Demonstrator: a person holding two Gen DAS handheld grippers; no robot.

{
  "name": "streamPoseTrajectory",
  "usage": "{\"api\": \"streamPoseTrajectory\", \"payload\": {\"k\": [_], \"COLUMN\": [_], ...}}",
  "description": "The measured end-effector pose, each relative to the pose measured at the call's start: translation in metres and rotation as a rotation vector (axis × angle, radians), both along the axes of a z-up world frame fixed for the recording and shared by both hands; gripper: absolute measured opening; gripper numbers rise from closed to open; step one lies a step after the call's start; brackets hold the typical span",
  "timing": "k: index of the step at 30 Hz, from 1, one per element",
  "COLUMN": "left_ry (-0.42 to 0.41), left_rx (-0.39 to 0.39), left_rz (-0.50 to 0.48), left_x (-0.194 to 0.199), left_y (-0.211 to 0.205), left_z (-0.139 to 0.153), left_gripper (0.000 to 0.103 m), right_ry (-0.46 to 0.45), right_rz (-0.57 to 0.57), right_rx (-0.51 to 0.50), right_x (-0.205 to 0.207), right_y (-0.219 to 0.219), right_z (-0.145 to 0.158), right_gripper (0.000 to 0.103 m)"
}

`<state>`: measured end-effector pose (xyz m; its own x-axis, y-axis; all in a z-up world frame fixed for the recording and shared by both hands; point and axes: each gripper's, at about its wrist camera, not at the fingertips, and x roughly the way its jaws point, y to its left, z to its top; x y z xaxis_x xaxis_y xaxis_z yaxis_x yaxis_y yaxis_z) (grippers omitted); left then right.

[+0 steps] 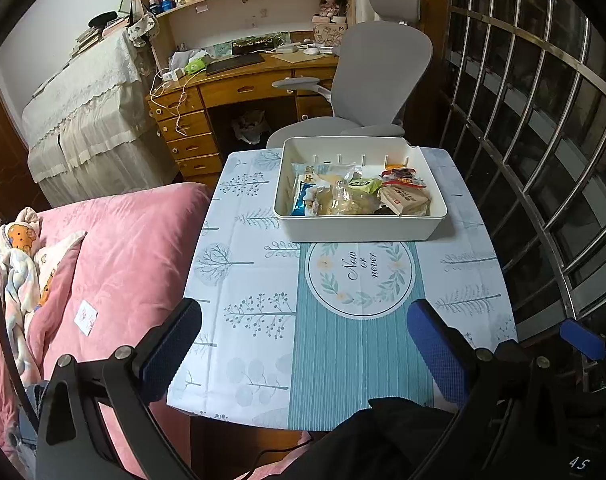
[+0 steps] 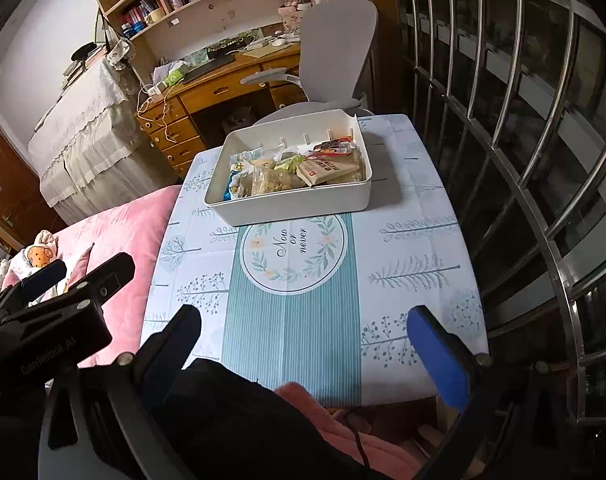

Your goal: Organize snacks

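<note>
Blue pads on both my tools, fingers spread wide, nothing held. My left gripper [image 1: 303,344] hovers over the near edge of the table [image 1: 247,360]; my right gripper [image 2: 303,344] hangs beside it, likewise parted and empty, and its blue finger tip [image 1: 581,338] shows at the right edge of the left view. In the right view the left tool's black body sits off to the left.

Just beneath the fingers: a dark sleeve or trouser leg [image 2: 239,412], with pink fabric next to it. Below and ahead lies the tablecloth, pale with tree prints, a teal striped band down the middle, and a round wreath emblem [image 1: 359,276] reading "Now or never".

Past the emblem, straight ahead of both tools and touching its far rim, stands the white bin [image 1: 359,228]. The snacks [image 1: 359,196] are all inside it, heaped in its near half: a blue packet on the left, clear bags of something tan in the middle, a green packet, a beige box and red wrappers on the right.

Left of the table, a pink quilt [image 1: 123,260]. Beyond the bin, a grey office chair [image 1: 379,80], then a wooden desk [image 1: 239,88] with bookshelves above. To the right, metal window bars [image 1: 543,140].
</note>
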<state>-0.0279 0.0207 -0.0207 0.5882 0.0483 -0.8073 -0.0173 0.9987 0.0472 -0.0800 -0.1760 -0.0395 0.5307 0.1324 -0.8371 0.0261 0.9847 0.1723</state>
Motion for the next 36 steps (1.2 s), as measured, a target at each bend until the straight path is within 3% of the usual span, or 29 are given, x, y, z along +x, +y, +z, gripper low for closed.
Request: {"api": "streamPoseTrajectory", "payload": {"k": [36], "left_ry": [0.016], "left_rx": [0.009], "left_rz": [0.006], "left_x": [0.01], "left_y": [0.007], "left_z": [-0.007], "left_gripper": [0.102], "right_ry": [0.031], "right_rz": [0.013], "right_rx": [0.005], "right_x": [0.013], "right_y": [0.0], "right_z": [-0.006], "right_gripper": [0.103]}}
